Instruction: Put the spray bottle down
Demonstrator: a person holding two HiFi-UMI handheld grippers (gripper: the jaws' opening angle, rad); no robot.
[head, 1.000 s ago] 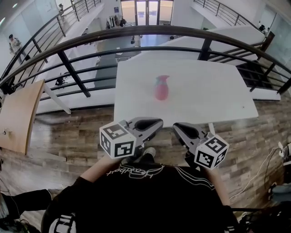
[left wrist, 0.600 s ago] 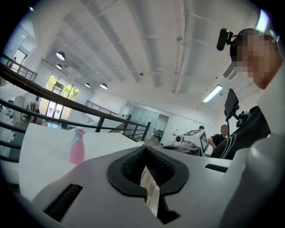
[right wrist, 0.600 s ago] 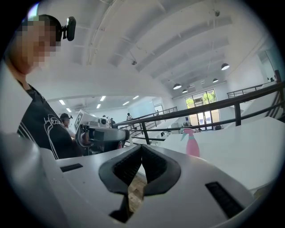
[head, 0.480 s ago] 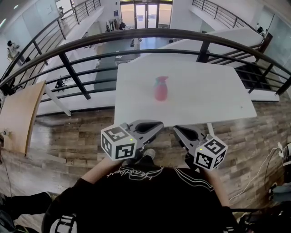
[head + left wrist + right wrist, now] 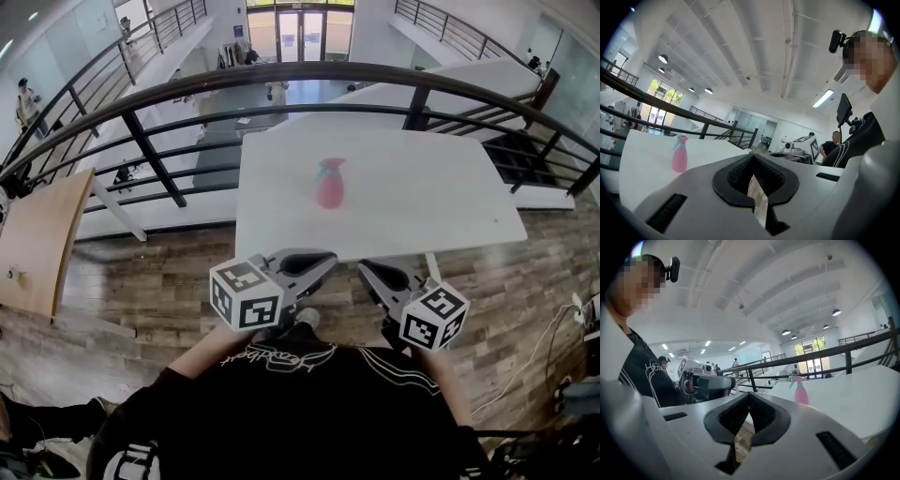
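Head view: left gripper (image 5: pixel 320 260) and right gripper (image 5: pixel 369 270) both clenched, empty — spray bottle (image 5: pixel 330 184) upright on table (image 5: pixel 450 197); untouched.

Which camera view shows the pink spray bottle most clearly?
The left gripper view: it shows the spray bottle from the side, upright on the white table, pink body and teal head distinct. The right gripper view shows the bottle likewise but smaller. The head view shows the bottle from above, slightly blurred.
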